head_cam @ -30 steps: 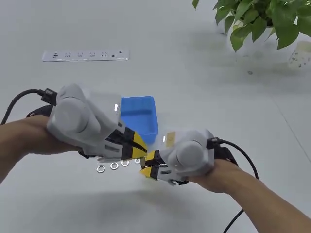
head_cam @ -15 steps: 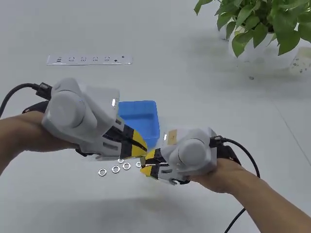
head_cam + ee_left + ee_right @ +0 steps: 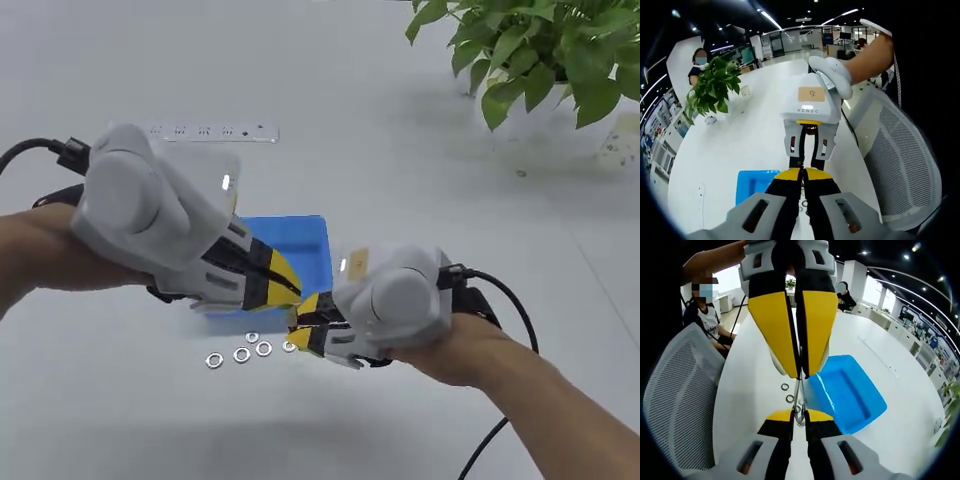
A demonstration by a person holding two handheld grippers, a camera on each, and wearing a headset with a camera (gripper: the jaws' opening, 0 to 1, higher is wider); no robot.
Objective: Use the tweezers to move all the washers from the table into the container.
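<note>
Several steel washers (image 3: pixel 241 355) lie in a row on the white table (image 3: pixel 400 180), just in front of the blue container (image 3: pixel 300 240). My left gripper (image 3: pixel 290 292) and right gripper (image 3: pixel 298 335) meet tip to tip above the right end of that row. In the right gripper view, thin metal tweezers (image 3: pixel 799 392) run from the left gripper's shut yellow jaws (image 3: pixel 800 375) down into my right gripper (image 3: pixel 799 416), whose jaws are also shut on them. Washers (image 3: pixel 789 398) and the container (image 3: pixel 845 392) lie below. The left gripper (image 3: pixel 803 172) faces the right gripper (image 3: pixel 808 161).
A white power strip (image 3: pixel 210 131) lies at the back left and a potted plant (image 3: pixel 540 50) at the back right. A cable (image 3: pixel 505 310) trails from the right gripper. A mesh chair (image 3: pixel 680 400) stands beside the table, with a seated person (image 3: pixel 705 312) behind it.
The left gripper has risen a little over the container's near edge. The right gripper has lifted slightly with it, and the two stay tip to tip. The washers lie as before.
</note>
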